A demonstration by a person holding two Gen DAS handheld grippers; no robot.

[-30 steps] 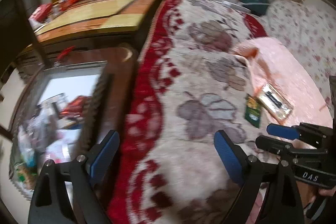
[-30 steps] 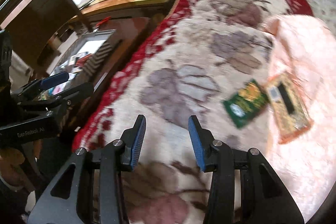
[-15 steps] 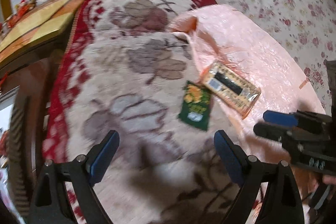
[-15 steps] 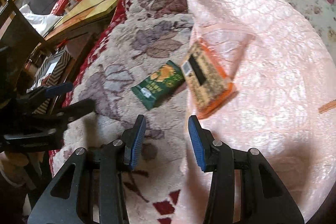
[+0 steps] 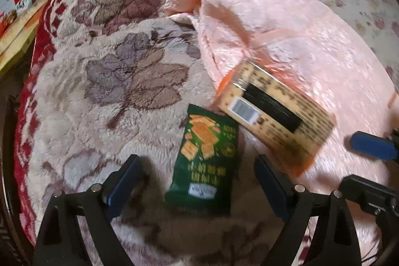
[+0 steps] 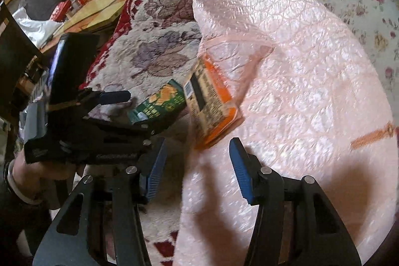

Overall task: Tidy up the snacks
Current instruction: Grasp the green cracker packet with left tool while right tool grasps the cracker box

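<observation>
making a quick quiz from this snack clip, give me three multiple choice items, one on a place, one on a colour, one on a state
1. Where does the orange snack pack lie?
A. on the pink bubble wrap bag
B. on a wooden table
C. in a drawer

2. What colour is the smaller cracker packet?
A. blue
B. green
C. white

3. How is the left gripper?
A. shut on the packet
B. shut and empty
C. open over the packet

Key: 1 A, its body rests on the pink bag; 2 B, the wrapper is dark green; 3 C, the jaws stand wide either side of the packet without pressing it.
</observation>
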